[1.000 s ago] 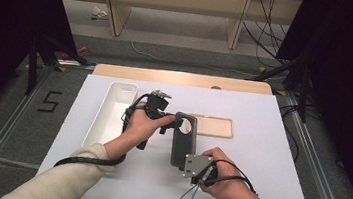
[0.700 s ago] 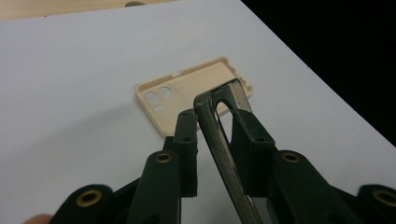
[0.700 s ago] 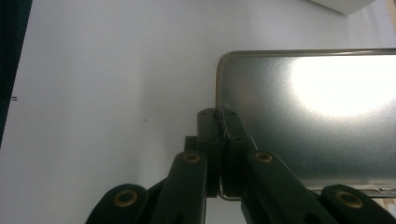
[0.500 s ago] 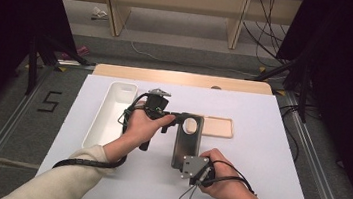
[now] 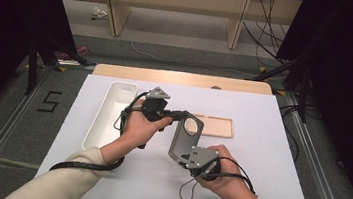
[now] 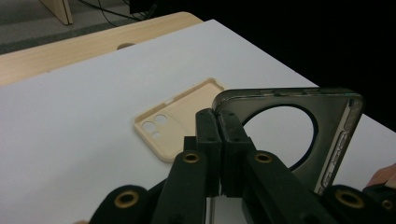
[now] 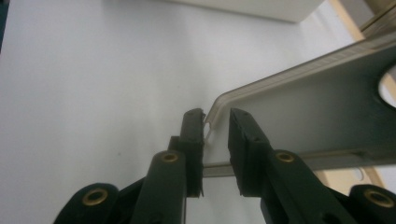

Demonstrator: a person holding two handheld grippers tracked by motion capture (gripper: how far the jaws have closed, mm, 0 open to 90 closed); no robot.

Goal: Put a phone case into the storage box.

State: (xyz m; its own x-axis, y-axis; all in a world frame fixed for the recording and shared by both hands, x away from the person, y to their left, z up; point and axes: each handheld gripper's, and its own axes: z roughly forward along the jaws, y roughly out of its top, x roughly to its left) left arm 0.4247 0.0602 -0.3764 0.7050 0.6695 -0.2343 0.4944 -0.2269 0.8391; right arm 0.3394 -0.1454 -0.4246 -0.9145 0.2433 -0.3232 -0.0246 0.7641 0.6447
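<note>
Dark phone case (image 5: 186, 138) held up off the mid tabletop (image 5: 268, 155): left gripper (image 6: 219, 140) has just clamped its jaws on the top rim, likely taking over the hold. Right gripper (image 7: 215, 140) jaws have just parted around the lower corner, pads off it—a handover. Tan case (image 6: 180, 116) lies flat toward the far edge.

White table (image 5: 277, 171) with a white tray (image 5: 111, 114) and tan phone case (image 5: 214, 126).

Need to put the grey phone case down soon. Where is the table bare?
Bare patches: right of the beige phone case, up to the table edge, and the near strip below the white tray. The middle is crowded by both hands and the grey phone case.
</note>
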